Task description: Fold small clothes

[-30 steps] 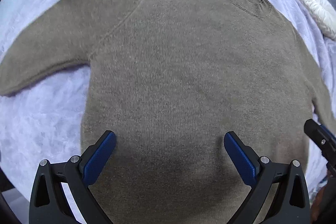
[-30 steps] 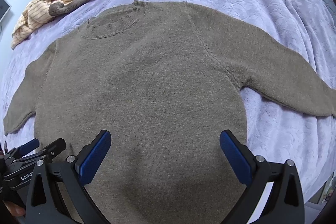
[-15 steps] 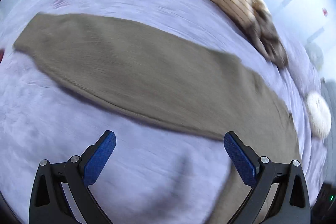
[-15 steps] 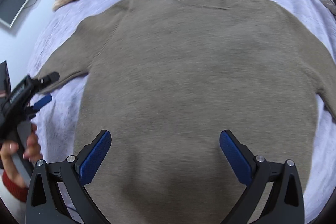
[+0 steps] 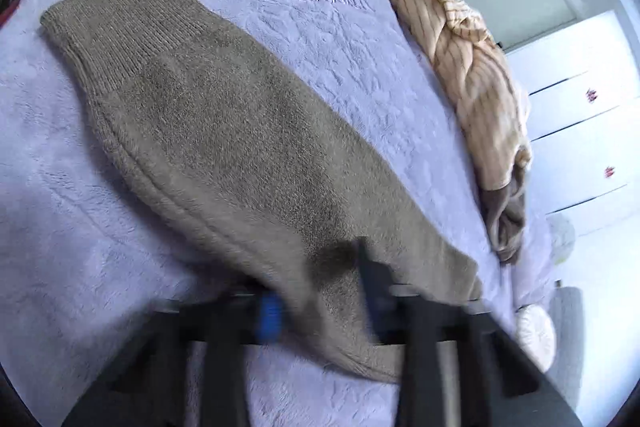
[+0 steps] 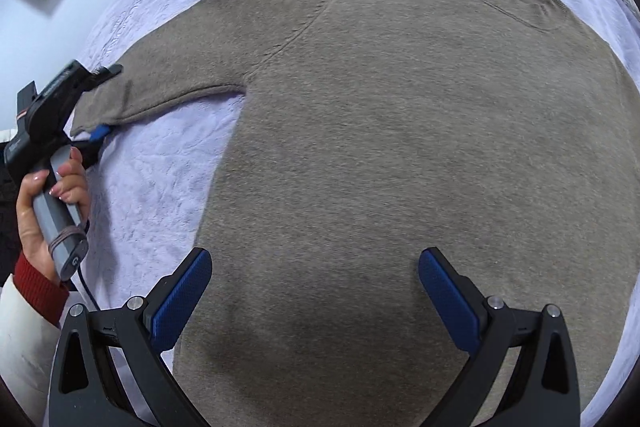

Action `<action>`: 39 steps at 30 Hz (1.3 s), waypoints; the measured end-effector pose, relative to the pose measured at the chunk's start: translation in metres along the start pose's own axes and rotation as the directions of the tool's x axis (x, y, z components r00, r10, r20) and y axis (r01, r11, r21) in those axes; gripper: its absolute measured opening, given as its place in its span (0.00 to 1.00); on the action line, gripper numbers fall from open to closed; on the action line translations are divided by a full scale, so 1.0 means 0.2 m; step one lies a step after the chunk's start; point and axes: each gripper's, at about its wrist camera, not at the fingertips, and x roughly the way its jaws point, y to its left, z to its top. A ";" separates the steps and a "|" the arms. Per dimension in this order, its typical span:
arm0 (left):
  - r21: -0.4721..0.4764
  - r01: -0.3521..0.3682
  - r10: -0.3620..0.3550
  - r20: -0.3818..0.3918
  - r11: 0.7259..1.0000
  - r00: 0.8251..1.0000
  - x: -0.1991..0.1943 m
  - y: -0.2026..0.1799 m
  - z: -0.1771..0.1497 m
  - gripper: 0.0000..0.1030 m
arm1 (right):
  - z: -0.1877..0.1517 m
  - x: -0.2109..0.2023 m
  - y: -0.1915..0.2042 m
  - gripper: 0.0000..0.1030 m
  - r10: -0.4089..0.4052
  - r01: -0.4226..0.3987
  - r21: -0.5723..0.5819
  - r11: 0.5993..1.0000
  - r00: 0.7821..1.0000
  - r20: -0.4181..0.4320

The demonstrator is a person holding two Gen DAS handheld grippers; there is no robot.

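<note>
Taupe knit, the sweater (image 6: 400, 147) lies flat across the lilac bedspread (image 6: 160, 179), filling the middle of the right wrist view, with bare cover along the left side and the bed's edge at far left. Its sleeve (image 5: 224, 131) runs diagonally from upper left to lower centre in the left wrist view. The left gripper (image 5: 324, 303) is closed around the sleeve near the cuff, though blurred. The right gripper (image 6: 316, 299) hovers wide open over the hem, holding nothing. Only the left wrist view shows white drawers (image 5: 580, 131) at right; both show a striped beige garment (image 5: 464, 39).
</note>
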 end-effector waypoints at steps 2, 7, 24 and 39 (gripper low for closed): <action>0.013 0.032 -0.032 0.004 0.999 0.999 0.00 0.00 0.00 0.07 | 0.00 -0.01 0.02 1.00 0.009 -0.009 0.001 1.000 1.000 0.006; 0.227 0.084 -0.094 0.033 0.970 0.995 -0.07 -0.27 -0.04 0.07 | -0.02 -0.06 -0.01 1.00 0.023 -0.024 0.015 1.000 0.999 0.044; 0.726 0.338 -0.104 -0.349 0.599 0.932 0.41 -1.48 -1.14 0.07 | -0.19 -0.38 -0.69 1.00 -0.049 -0.012 0.304 0.952 0.980 0.193; 0.850 0.182 0.117 -0.273 0.494 0.955 0.33 -1.38 -1.31 0.74 | -0.21 -0.40 -1.08 1.00 -0.151 0.077 0.368 0.927 0.973 0.176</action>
